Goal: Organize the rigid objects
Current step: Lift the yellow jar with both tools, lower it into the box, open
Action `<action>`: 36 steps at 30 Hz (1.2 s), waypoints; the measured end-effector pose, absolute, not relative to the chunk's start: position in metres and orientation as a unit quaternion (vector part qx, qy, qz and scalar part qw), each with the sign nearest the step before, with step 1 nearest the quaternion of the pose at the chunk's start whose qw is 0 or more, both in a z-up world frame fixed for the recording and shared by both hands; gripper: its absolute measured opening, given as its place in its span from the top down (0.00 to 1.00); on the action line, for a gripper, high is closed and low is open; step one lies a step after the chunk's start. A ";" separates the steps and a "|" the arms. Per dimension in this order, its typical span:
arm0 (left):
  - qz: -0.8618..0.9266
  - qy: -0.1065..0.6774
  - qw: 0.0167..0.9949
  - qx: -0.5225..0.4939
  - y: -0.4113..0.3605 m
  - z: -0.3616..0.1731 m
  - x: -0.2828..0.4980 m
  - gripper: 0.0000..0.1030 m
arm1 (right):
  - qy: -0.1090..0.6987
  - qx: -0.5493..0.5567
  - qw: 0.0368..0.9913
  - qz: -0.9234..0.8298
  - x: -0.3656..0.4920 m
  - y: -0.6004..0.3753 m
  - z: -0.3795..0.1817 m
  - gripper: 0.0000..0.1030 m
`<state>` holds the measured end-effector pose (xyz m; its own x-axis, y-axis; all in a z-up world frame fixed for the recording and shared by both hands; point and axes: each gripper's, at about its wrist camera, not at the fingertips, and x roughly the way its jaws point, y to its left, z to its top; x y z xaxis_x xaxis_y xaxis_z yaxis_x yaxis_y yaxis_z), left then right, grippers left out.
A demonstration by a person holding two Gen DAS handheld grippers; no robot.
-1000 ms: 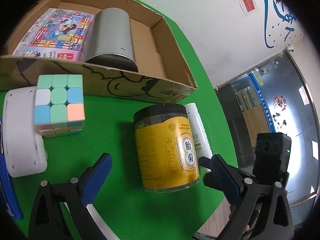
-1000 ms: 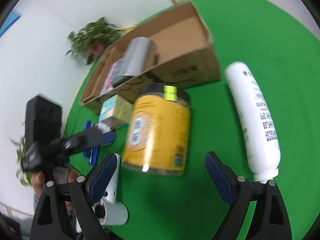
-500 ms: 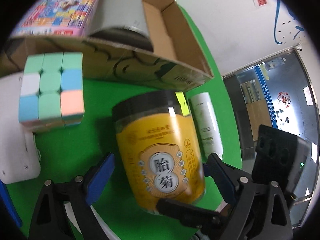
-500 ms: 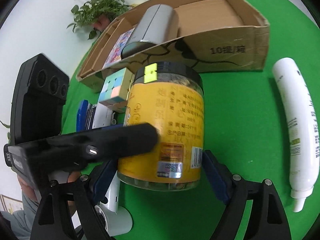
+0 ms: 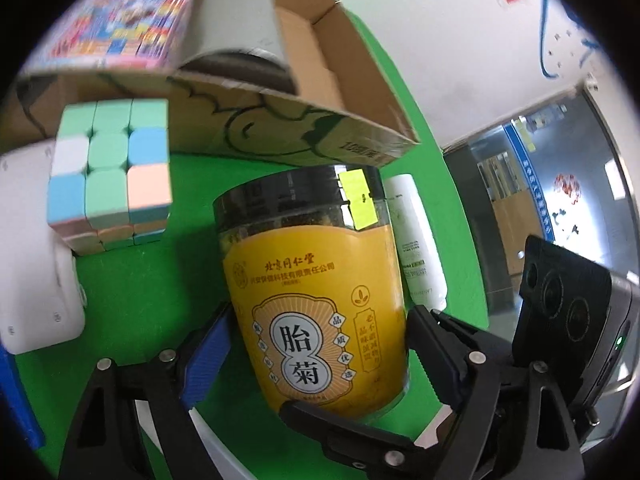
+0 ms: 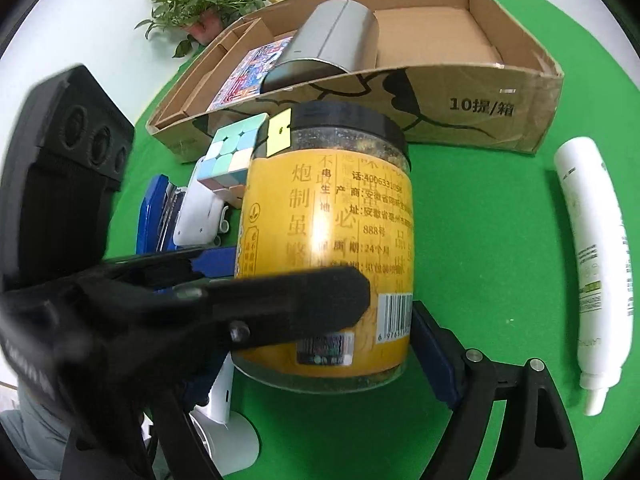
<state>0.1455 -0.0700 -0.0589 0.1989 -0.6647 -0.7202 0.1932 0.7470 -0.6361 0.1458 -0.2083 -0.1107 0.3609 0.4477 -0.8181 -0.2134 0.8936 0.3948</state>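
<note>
A yellow-labelled jar with a black lid (image 5: 316,292) stands on the green table, also in the right wrist view (image 6: 332,240). My left gripper (image 5: 316,344) has its fingers pressed on both sides of the jar. My right gripper (image 6: 332,344) also has its fingers against the jar's lower sides. A cardboard box (image 5: 280,120) behind the jar holds a grey cylinder (image 5: 236,28) and a colourful flat box (image 5: 120,28). A pastel puzzle cube (image 5: 110,176) sits left of the jar.
A white tube (image 6: 592,248) lies right of the jar, also in the left wrist view (image 5: 416,240). A white device (image 5: 32,256) and a blue stapler (image 6: 154,212) lie left. A potted plant (image 6: 200,8) stands behind the box.
Both grippers moved in on the jar and closed against its sides. The jar now fills the space between each pair of fingers.
</note>
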 end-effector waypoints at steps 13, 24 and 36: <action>-0.307 0.465 0.816 -0.153 -0.075 0.021 0.140 0.18 | 0.415 0.087 0.885 0.193 0.120 -0.224 -0.030 0.20; -0.317 0.404 0.851 -0.112 -0.083 0.081 0.152 0.18 | 0.340 0.070 0.920 0.185 0.120 -0.228 0.035 0.20; -0.316 0.387 0.862 -0.079 -0.090 0.112 0.196 0.18 | 0.312 0.067 0.930 0.181 0.158 -0.241 0.072 0.20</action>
